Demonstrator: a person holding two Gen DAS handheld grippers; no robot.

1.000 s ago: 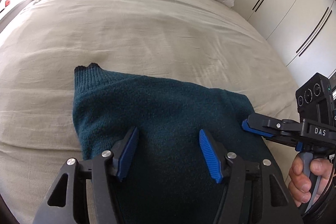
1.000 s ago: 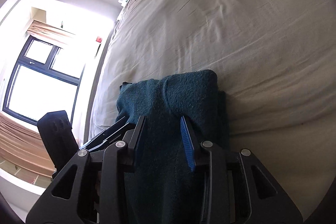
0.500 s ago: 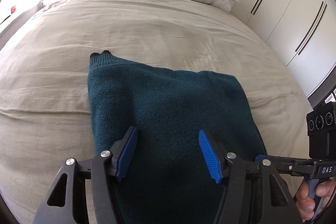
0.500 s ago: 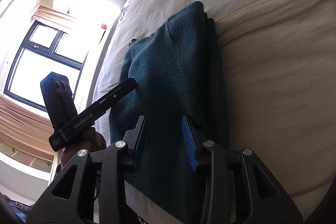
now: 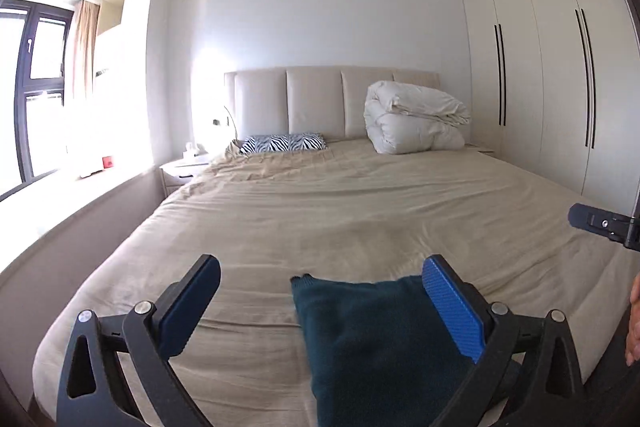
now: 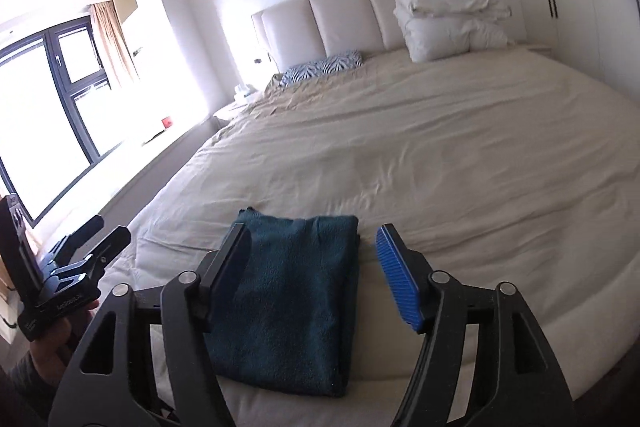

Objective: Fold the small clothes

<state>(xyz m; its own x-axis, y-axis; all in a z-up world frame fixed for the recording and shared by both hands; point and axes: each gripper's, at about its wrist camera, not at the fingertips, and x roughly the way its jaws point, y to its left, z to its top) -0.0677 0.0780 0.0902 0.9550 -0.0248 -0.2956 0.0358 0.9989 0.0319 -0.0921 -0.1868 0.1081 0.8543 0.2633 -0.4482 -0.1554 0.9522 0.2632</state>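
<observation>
A dark teal knitted garment (image 5: 372, 339) lies folded into a flat rectangle near the foot of the beige bed (image 5: 320, 211); the right wrist view shows the garment (image 6: 288, 291) too. My left gripper (image 5: 320, 287) hovers above and behind it, jaws opening wide, nothing between the pads. My right gripper (image 6: 314, 255) is also raised over the garment, jaws opening, nothing held. The left gripper (image 6: 100, 239) shows at the left edge of the right wrist view in a hand. A tip of the right gripper (image 5: 600, 225) shows at the right edge of the left wrist view.
A rolled white duvet (image 5: 416, 123) and a zebra-print pillow (image 5: 284, 143) lie at the padded headboard (image 5: 312, 99). Wardrobe doors (image 5: 560, 67) line the right wall. A window (image 5: 32, 87) and a low ledge run along the left.
Both grippers rose and tilted up away from the teal garment, and their jaws spread wider. The garment stays folded on the bed.
</observation>
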